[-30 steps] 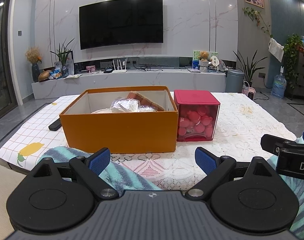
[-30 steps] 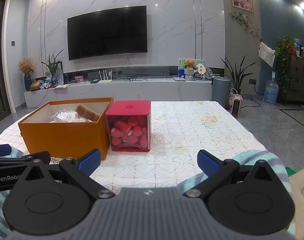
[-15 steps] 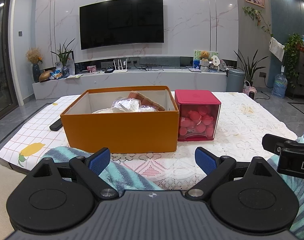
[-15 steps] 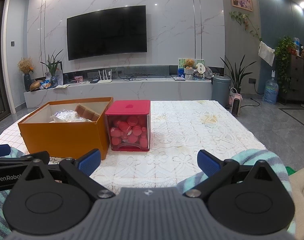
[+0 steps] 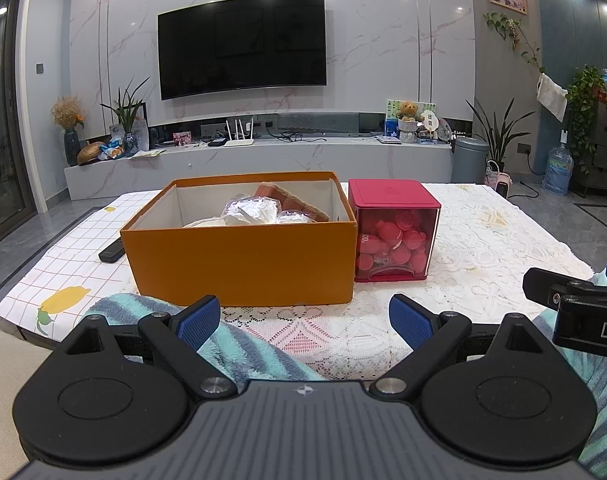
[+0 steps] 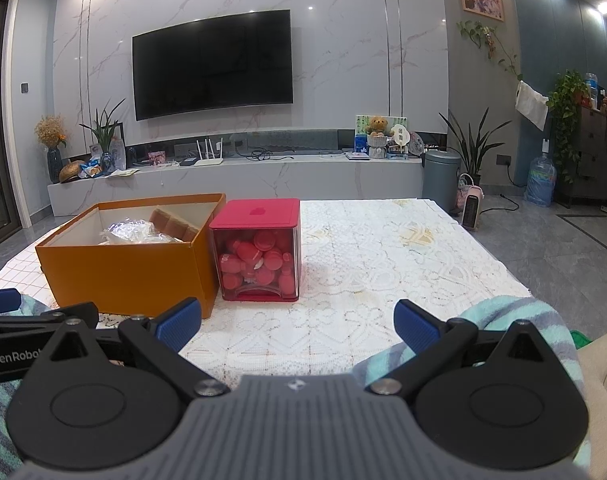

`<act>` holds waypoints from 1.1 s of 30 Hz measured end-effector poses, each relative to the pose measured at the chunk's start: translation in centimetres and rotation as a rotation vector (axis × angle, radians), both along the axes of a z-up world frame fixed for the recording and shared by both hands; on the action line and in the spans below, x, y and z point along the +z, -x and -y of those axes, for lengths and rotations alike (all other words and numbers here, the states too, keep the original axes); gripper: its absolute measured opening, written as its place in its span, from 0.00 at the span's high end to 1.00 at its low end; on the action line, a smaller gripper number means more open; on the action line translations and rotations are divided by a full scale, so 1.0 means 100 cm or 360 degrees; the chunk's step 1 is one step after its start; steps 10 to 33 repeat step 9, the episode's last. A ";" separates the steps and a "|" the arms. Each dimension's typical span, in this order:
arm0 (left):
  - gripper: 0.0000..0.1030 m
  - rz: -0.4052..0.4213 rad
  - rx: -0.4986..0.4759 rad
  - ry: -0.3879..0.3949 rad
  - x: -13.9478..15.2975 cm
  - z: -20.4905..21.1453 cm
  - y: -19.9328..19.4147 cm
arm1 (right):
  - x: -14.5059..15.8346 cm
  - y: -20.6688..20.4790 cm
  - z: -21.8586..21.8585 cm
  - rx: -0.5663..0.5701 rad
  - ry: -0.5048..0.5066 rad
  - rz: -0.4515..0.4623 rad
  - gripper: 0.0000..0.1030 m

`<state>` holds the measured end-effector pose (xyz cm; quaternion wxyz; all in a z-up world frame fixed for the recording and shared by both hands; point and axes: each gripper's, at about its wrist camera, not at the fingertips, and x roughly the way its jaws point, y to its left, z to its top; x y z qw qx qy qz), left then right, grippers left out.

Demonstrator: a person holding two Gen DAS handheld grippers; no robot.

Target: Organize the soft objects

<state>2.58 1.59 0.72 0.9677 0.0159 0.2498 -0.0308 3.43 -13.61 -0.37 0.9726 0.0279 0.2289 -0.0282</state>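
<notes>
A teal and grey striped fluffy towel [image 5: 239,344] lies at the near edge of the table under both grippers; it also shows in the right wrist view [image 6: 515,316]. My left gripper [image 5: 303,320] is open and empty above the towel's left part. My right gripper [image 6: 297,322] is open and empty above the towel's right part. An open orange box [image 5: 239,260] holding plastic-wrapped soft items [image 5: 251,212] stands further back; it also shows in the right wrist view [image 6: 131,268].
A red-lidded clear box [image 5: 391,236] of red pieces stands against the orange box's right side. A black remote [image 5: 111,252] lies left of the orange box. White lace cloth [image 6: 383,260] covers the table. A beige sofa edge [image 6: 603,360] is at right.
</notes>
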 end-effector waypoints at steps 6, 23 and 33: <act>0.00 0.0002 0.0001 -0.0006 0.000 -0.002 0.000 | 0.000 0.000 0.000 -0.0002 0.0000 -0.0001 0.03; 0.00 0.0003 0.0005 -0.0003 0.001 -0.004 0.000 | -0.001 0.001 0.000 -0.0002 -0.0003 -0.0005 0.03; 0.00 0.0003 0.0005 -0.0003 0.001 -0.004 0.000 | -0.001 0.001 0.000 -0.0002 -0.0003 -0.0005 0.03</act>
